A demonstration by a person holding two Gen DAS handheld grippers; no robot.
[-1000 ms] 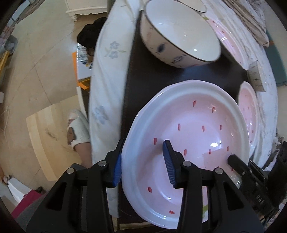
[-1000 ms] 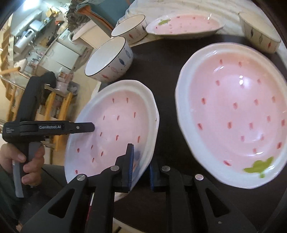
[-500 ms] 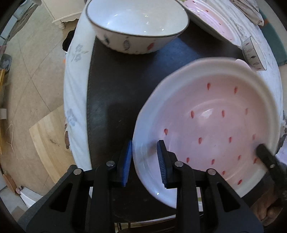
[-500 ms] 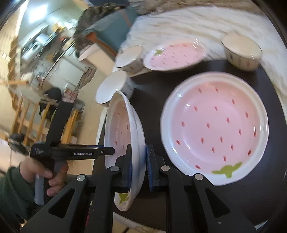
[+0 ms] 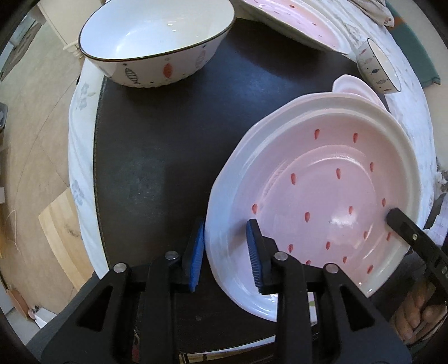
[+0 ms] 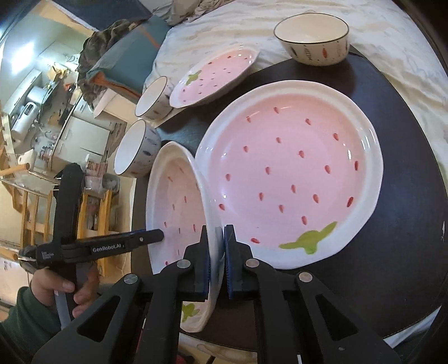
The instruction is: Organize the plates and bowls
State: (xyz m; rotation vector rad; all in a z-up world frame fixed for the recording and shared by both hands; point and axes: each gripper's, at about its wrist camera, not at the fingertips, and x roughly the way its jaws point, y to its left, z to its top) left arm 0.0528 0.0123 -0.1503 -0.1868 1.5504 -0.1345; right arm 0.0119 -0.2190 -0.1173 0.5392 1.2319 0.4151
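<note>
1. The right gripper has its jaws closed narrowly on the rim of the small pink plate, which is lifted and tilted steeply on edge, its pink face turned toward 9 o'clock in the right wrist view.
2. The left gripper straddles the opposite rim of that plate. One blue pad lies on the inside of the rim and the other just outside it; whether the outer pad presses the rim I cannot tell, so the grip is unclear.
3. In the right wrist view the left gripper's finger reaches in from 9 o'clock onto the plate's face, with the person's left hand on the handle at 8 o'clock.
4. The large pink plate lies flat on the dark mat of the counter, just beside the tilted plate at its 3 o'clock; the upper edge of the tilted one overlaps the big rim in view.
5. A third strawberry plate sits at 12 o'clock, partly on the pale cloth.
6. A fish-pattern bowl stands at 1 o'clock at the mat's far edge.
7. 2 more bowls, the nearer bowl and the farther bowl, stand at 10 o'clock near the counter edge.
8. In the left wrist view a wide fish bowl sits at 11 o'clock and a small bowl at 2 o'clock.
</note>
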